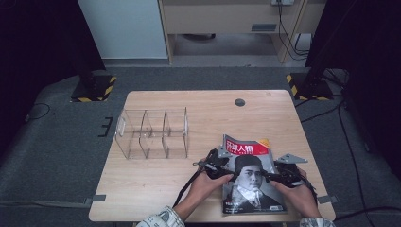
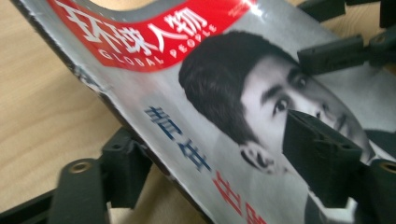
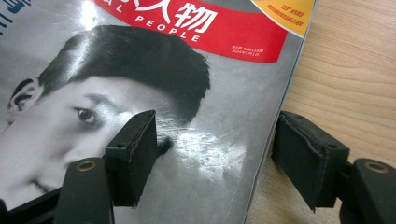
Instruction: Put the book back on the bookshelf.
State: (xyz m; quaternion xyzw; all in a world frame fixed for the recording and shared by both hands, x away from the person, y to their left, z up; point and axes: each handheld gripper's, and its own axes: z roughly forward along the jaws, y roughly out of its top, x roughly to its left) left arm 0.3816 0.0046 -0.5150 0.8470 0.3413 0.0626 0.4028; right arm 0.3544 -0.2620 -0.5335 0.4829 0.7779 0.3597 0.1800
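Observation:
A magazine (image 1: 250,175) with a red title band and a black-and-white portrait lies near the table's front right, its far end curling upward. My left gripper (image 1: 227,171) is at its left edge. In the left gripper view the left gripper (image 2: 210,135) straddles the spine of the magazine (image 2: 201,93), one jaw beneath and one over the cover, with a wide gap. My right gripper (image 1: 274,177) is at the right edge. In the right gripper view the right gripper (image 3: 215,126) has one jaw over the cover of the magazine (image 3: 140,70), the other beside its edge above the table.
A clear plastic organizer (image 1: 151,135) with three compartments stands on the wooden table (image 1: 156,184) to the left of the magazine. A round cable hole (image 1: 239,102) sits near the far edge. Stand bases with yellow-black stripes (image 1: 94,87) flank the table on the floor.

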